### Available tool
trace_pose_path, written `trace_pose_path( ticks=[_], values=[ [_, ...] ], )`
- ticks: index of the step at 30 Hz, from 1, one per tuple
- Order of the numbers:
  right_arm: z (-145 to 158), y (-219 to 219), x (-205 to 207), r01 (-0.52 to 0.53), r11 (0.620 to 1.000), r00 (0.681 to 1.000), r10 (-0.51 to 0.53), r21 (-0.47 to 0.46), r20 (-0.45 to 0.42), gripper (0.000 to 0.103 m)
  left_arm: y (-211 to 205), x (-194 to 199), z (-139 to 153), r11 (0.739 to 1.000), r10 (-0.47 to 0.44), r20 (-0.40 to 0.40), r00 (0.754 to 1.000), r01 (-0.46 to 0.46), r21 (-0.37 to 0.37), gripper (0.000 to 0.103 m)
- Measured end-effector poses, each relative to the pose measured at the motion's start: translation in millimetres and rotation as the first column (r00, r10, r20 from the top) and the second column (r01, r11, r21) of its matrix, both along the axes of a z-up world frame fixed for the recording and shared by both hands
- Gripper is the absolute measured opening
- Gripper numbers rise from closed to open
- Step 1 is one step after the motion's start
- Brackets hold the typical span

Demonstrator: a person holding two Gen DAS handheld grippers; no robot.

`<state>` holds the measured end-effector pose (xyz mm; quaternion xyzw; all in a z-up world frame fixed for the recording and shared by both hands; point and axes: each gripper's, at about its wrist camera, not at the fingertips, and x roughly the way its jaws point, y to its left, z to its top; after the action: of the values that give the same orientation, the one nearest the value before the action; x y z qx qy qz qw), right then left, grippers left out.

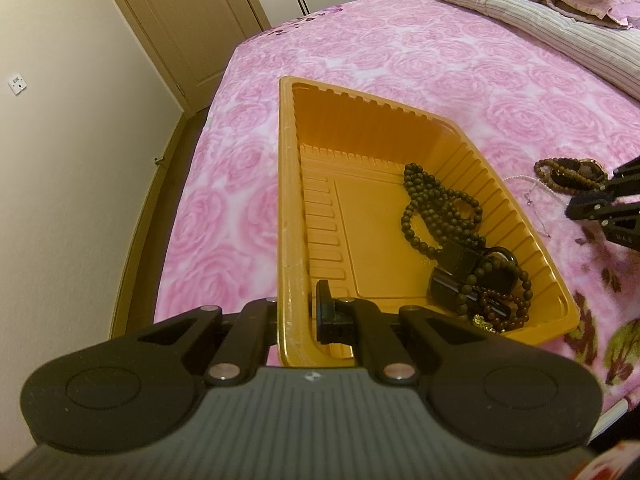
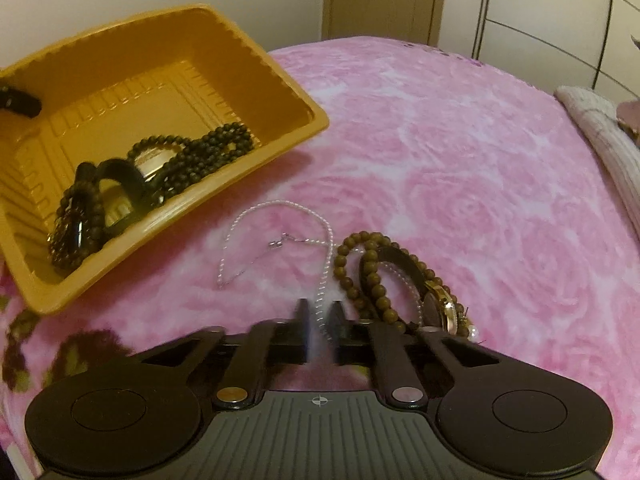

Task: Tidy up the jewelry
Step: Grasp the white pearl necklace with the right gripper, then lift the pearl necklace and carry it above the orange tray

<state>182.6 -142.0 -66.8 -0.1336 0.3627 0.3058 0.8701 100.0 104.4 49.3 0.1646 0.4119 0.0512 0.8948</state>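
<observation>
A pink rose-patterned bedspread [image 2: 440, 152] carries everything; on it at ten o'clock in the right wrist view sits the orange tray [image 2: 280, 92], tilted up, probably because the left gripper [image 1: 296, 316] clamps its near rim, one finger inside the wall and one outside, shut tight on the plastic to steady it for loading; inside, toward four o'clock in the left view, lie dark bead strands [image 1: 432, 208] and black bangles [image 1: 472, 276], already sorted; well apart from the tray, near five o'clock on the bedspread, waits a pile of brown beads [image 2: 360, 276] with a gold watch [image 2: 444, 304]; just beside it a thin pearl chain [image 2: 276, 216] loops; the right gripper [image 2: 320, 320] straddles its strand, fingers narrowly parted, seemingly not yet pinching.
</observation>
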Motion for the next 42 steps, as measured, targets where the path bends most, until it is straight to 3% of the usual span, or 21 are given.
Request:
trace_pose_path(
  ticks=[2,7,12,23,34,42],
  values=[
    [3,3,-9,-0.014,1.000,1.000,0.015,-0.025,0.015,0.002,-1,0,0,1.000,0.000,0.002,1.000,0.000,0.001,0.004],
    [31,-8,-31,-0.006,0.999,0.999,0.004,0.044,0.043,0.002,-1,-1,-1,1.000,0.000,0.001,1.000,0.000,0.000,0.004],
    [89,-29,-41,0.009,0.989,0.995,-0.024,0.148,0.101,0.002,-1,-1,0,1.000,0.000,0.004,1.000,0.000,0.001,0.004],
    [191,-42,-48,-0.053,0.978,0.960,-0.005,0.200,0.279,0.002,-5,-3,3,1.000,-0.002,0.011,1.000,0.002,-0.004,0.004],
    [218,-19,-36,-0.155,0.979,0.942,0.106,0.132,0.319,0.002,-6,-3,4,1.000,-0.002,0.012,1.000,0.002,-0.004,0.004],
    [231,44,-26,-0.322,0.943,0.904,0.277,0.090,0.325,0.002,-6,-3,4,1.000,-0.002,0.012,1.000,0.002,-0.005,0.004]
  ],
)
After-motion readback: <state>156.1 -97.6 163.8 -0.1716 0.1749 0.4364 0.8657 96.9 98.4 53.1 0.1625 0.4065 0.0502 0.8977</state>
